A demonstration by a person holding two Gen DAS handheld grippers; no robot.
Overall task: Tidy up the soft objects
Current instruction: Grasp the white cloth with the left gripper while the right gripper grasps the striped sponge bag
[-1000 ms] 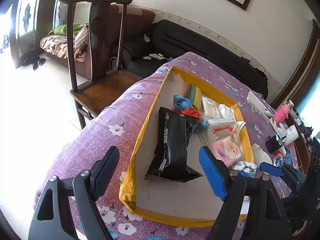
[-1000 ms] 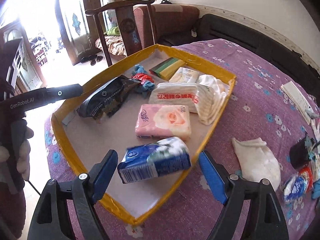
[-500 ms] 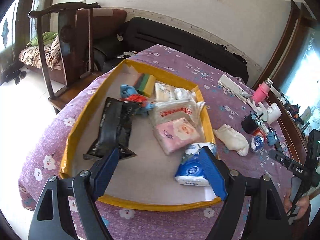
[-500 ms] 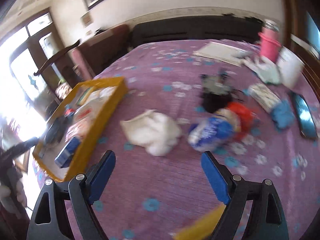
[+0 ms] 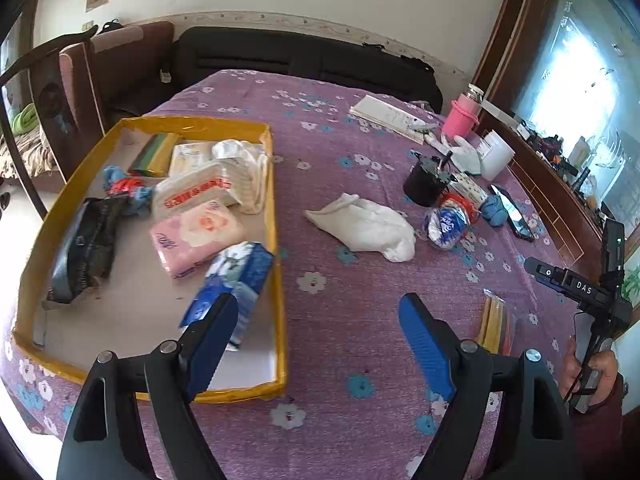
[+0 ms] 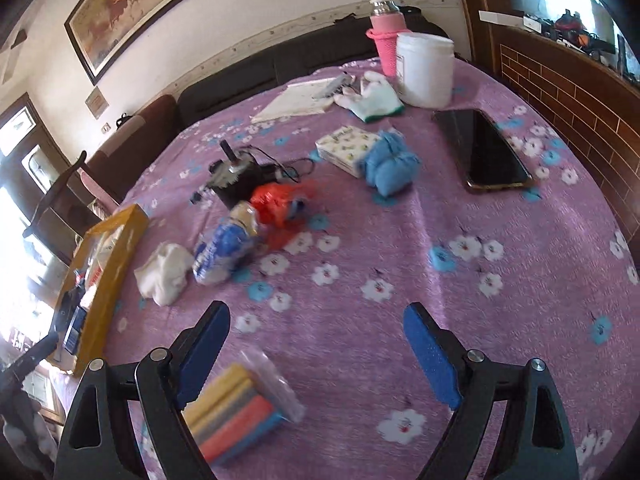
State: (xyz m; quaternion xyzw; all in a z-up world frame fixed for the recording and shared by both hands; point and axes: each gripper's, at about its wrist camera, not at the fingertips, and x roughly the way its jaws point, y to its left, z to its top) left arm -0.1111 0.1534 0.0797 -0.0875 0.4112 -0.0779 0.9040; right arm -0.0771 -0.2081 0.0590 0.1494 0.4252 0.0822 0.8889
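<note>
Left wrist view: the tabletop (image 5: 340,360) carries the yellow tray (image 5: 276,240), ahead-left of the left claw (image 5: 316,340), already holding tissue packs. Both claws stand apart and empty. The white cloth bundle (image 5: 368,228) lies ahead of it, loose. The right claw (image 6: 316,348) hovers with the sponge pack (image 6: 236,408) beside its left finger. Judged step: selecting the next soft item; next, centre over one, descend, clamp.
</note>
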